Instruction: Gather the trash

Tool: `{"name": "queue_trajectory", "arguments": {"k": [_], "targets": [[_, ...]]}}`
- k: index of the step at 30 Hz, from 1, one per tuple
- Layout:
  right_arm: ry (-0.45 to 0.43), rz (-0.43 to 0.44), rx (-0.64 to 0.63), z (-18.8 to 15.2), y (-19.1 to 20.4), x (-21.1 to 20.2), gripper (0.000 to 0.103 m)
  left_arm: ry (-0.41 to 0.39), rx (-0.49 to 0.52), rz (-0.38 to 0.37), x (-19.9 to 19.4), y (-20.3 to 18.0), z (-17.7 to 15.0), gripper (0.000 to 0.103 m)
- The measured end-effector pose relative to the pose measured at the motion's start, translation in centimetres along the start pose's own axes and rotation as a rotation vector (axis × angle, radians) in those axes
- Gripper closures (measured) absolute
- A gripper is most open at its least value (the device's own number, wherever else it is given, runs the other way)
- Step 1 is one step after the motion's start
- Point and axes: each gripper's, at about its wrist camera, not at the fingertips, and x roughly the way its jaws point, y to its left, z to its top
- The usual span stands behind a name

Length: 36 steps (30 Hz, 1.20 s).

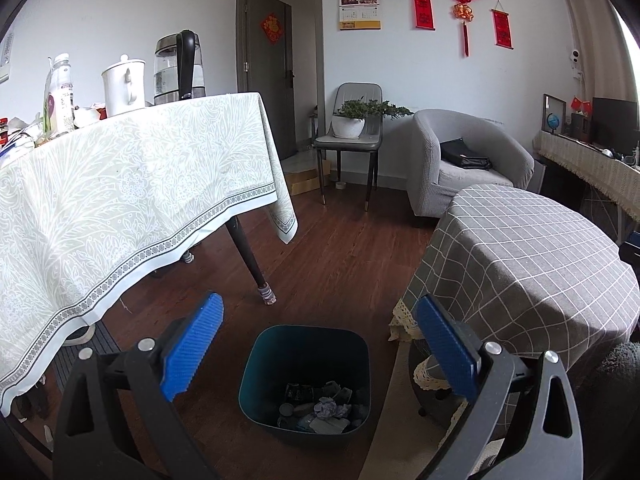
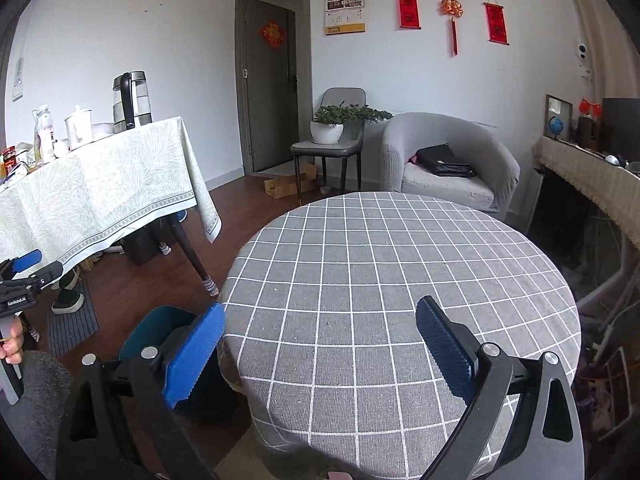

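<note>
A dark teal trash bin (image 1: pixel 308 330) stands on the wooden floor, holding crumpled paper (image 1: pixel 330 408) and several other scraps. My left gripper (image 1: pixel 319 304) hovers over it, open, with nothing between its blue pads. My right gripper (image 2: pixel 322 308) is open and empty above the round table with the grey checked cloth (image 2: pixel 400 280), whose top is bare. In the right wrist view the bin (image 2: pixel 160 326) shows at the table's left, partly hidden by my finger. The left gripper's blue pad (image 2: pixel 27 260) and a hand (image 2: pixel 10 346) appear at the far left edge.
A table with a pale leaf-patterned cloth (image 1: pixel 120 200) carries a kettle (image 1: pixel 180 68), a white jug (image 1: pixel 122 88) and bottles. Its leg (image 1: pixel 248 256) stands near the bin. Behind are a grey armchair (image 2: pixel 448 160) with a black bag and a chair with a potted plant (image 2: pixel 328 128).
</note>
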Motion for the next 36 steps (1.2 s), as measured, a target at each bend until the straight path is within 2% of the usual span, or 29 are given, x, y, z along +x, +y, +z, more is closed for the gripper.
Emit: {"name": "queue_trajectory", "arguments": {"k": [11, 36], "targets": [[-0.073, 0.010, 0.009, -0.3, -0.7, -1.6, 0.004, -0.021, 0.003, 0.002, -0.3, -0.6, -0.1, 0.004], [-0.085, 0.031, 0.026, -0.4, -0.9, -1.7, 0.004, -0.025, -0.022, 0.013, -0.5, 0.0, -0.1, 0.004]]}}
